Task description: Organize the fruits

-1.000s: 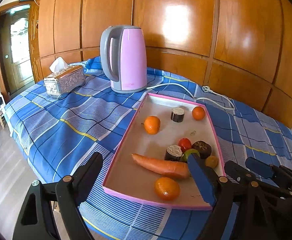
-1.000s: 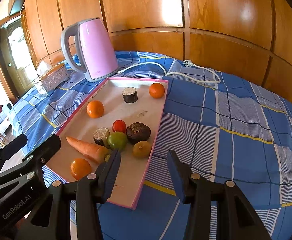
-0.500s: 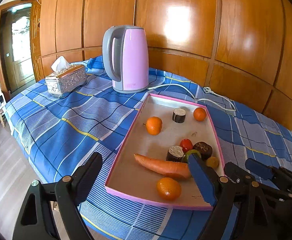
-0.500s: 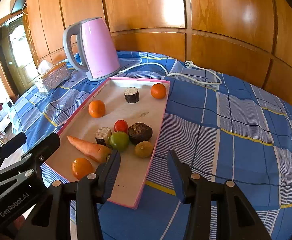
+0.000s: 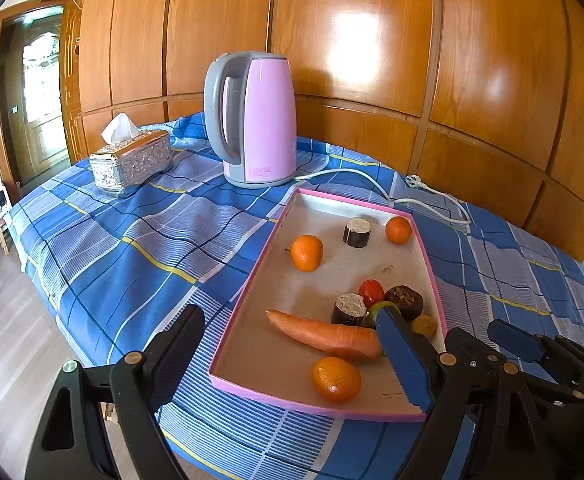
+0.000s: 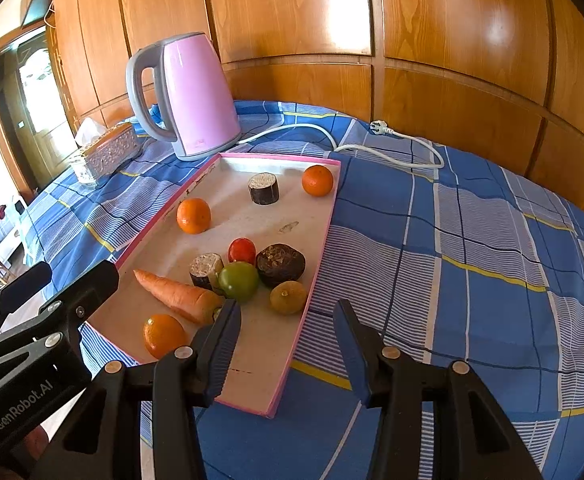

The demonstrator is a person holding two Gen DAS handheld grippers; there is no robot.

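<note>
Here, the carrot (image 6: 179, 296) is lying in the near half of the pink-rimmed tray (image 6: 316, 264), long axis slanted across the tray, tapered tip pointing toward the left rim. Both the left gripper (image 5: 292, 356) and right gripper (image 6: 287, 344) are hovering spread wide, holding and touching nothing, above the tray's near edge.

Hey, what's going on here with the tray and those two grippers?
A person holds two handheld grippers over a pink-rimmed tray on a blue plaid cloth. Both the left gripper and right gripper are open and empty. In the tray lie a carrot, three oranges, a red tomato, a green tomato and several darker pieces. Nothing is being gripped. A pink kettle stands behind the tray.
</note>
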